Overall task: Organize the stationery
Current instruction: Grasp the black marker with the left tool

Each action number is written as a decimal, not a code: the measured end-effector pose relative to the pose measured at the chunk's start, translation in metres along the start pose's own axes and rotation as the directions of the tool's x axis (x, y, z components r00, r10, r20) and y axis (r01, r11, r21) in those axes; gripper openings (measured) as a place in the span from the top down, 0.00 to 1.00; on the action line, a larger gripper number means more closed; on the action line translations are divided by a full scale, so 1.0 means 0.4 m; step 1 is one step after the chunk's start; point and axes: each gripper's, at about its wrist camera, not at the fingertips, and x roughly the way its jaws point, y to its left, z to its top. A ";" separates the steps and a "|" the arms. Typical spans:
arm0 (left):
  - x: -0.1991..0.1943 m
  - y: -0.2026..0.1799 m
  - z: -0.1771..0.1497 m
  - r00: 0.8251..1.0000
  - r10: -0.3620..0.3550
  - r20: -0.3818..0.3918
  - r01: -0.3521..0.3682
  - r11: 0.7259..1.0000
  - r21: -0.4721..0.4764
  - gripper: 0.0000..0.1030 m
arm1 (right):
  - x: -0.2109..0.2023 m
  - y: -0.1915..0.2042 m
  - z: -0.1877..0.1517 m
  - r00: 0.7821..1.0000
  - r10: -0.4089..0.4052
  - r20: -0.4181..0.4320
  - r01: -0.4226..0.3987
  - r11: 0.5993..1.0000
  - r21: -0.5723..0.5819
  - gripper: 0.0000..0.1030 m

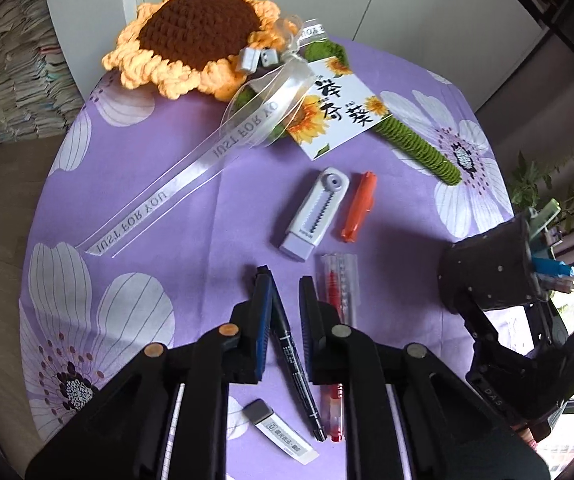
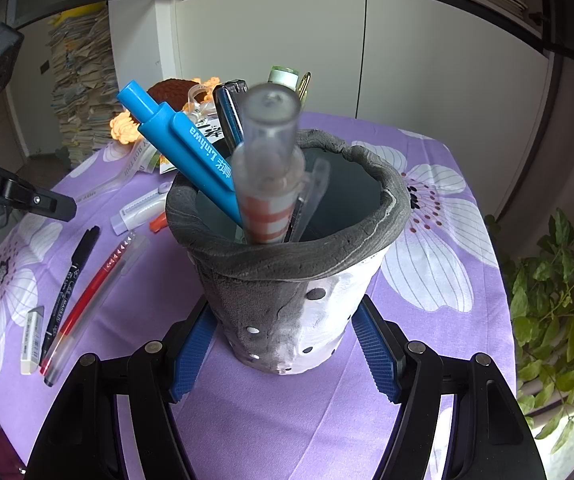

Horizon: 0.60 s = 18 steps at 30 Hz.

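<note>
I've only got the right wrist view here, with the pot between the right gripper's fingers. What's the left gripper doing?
Observer: The left gripper is open, with the black marker lying between its fingers.
Operator: What's the orange thing behind the pot?
Observer: It looks like a short orange pen, lying beside the white correction tape without touching it.
Operator: Anything past the sunflower head?
Observer: Its green stem runs off to the right, with a printed card on it.
</note>
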 end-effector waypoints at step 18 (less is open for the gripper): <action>0.081 -0.027 0.004 0.997 0.060 -0.054 -0.059 0.998 0.012 0.86 | 0.001 -0.002 0.002 1.000 0.005 0.000 -0.005 1.000 0.005 0.31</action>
